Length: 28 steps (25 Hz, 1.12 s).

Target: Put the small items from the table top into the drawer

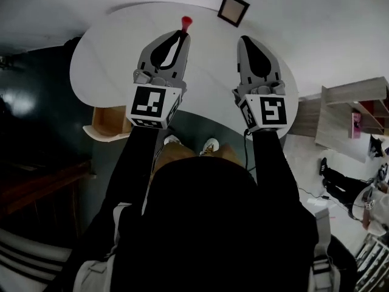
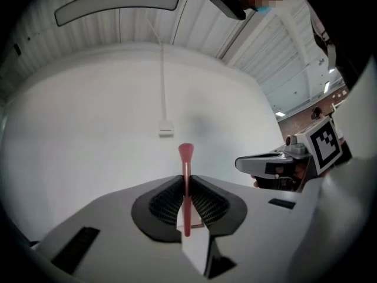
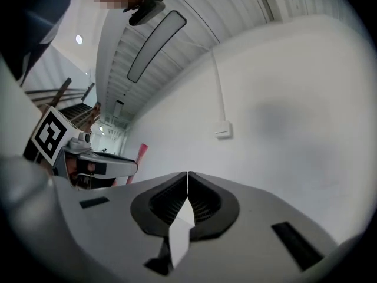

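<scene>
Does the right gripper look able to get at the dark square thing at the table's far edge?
Probably yes: the right gripper is shut and empty, and only bare table lies between it and the dark square thing, though its jaws would need opening.

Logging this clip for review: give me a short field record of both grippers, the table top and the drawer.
left gripper: shut on the pink brush, brush head sticking out past the jaws
right gripper: shut, nothing between the jaws
table: white, one small square framed item at its far edge
drawer: open, below the table's left side
</scene>
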Tool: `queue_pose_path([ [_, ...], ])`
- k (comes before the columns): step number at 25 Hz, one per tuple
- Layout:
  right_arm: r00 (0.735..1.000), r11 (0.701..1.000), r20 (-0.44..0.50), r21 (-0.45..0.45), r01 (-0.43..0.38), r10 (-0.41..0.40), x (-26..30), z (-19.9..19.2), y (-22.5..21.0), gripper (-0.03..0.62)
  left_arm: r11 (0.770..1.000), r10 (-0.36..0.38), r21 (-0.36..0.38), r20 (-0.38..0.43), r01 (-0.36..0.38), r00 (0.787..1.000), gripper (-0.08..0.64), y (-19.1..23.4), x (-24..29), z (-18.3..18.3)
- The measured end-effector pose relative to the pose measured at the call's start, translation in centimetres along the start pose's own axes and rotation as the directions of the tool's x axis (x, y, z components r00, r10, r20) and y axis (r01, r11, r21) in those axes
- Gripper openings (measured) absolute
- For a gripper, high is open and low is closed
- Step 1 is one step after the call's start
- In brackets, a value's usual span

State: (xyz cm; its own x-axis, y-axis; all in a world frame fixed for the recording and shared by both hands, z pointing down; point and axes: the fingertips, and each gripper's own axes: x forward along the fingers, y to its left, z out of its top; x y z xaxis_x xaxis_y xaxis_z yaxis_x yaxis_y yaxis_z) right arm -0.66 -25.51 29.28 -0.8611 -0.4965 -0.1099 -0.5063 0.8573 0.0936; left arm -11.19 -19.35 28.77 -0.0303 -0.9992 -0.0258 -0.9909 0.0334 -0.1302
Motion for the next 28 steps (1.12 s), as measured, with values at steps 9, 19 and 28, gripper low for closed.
queue_pose_path([
  [9, 0.947, 0.947, 0.069, 0.046, -0.318, 0.315, 11.4, 1.3, 17.2, 0.028, 0.94, 0.34, 0.028, -0.042, -0.339, 0.94, 0.055, 16.9, -12.1, -1.3],
  [19, 0.777, 0.775, 0.112, 0.073, -0.628, 0.619, 15.7, 1.6, 36.6, 0.028, 0.78, 0.626, 0.068, -0.098, -0.622, 0.774, 0.055, 26.0, -27.8, -3.3],
  [28, 0.684, 0.678, 0.11, 0.086, -0.73, 0.722, 15.1, 1.0, 45.1, 0.028, 0.7, 0.714, 0.099, -0.14, -0.708, 0.686, 0.055, 28.3, -35.4, -4.9],
])
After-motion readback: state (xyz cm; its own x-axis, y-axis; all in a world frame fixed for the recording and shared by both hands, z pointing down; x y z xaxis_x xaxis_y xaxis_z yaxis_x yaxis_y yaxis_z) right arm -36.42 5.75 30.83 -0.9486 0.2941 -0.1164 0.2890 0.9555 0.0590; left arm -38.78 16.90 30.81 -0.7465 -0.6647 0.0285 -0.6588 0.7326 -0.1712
